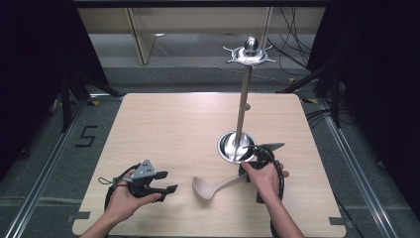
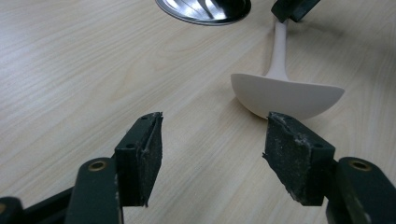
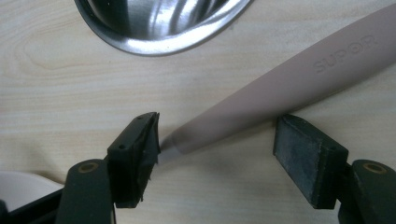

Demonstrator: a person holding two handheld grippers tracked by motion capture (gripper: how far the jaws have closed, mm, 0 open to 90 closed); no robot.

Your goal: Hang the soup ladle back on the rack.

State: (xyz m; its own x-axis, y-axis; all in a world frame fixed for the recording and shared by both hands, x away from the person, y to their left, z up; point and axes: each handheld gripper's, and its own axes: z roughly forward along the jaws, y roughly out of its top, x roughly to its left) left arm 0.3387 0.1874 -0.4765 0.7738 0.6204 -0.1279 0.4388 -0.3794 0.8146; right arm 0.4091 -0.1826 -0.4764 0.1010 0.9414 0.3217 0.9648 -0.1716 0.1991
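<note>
Your landmark is the steel utensil stand (image 1: 242,106), which stands upright on the right half of the light wooden table (image 1: 168,129), its round dished base (image 1: 233,147) on the tabletop and a hooked crown (image 1: 250,53) at the top of the pole.

The cream ladle (image 1: 214,187) lies on the table just in front of that base, on your side of it. Its bowl (image 1: 201,189) points toward your left hand and its handle runs back toward the base. In the left gripper view the bowl (image 2: 286,95) rests on the wood with its open side up, and the handle (image 2: 279,49) climbs toward the rim of the base (image 2: 205,10).

Your right gripper (image 1: 257,158) sits right at the near edge of the base, over the handle end of the ladle. In the right gripper view its jaws are spread, one on each side of the handle (image 3: 289,79); the left pad (image 3: 148,140) looks to be touching the handle's narrow part, while the right pad (image 3: 301,151) stands clear of it. The handle carries the raised lettering SUPOR, and the base rim (image 3: 159,39) lies just beyond.

Your left gripper (image 1: 163,182) is well to the left of the base, beyond the ladle's bowl, held in your left hand (image 1: 126,196) above the near part of the table. Its jaws are spread wide with nothing between them, and they aim at the bowl.
</note>
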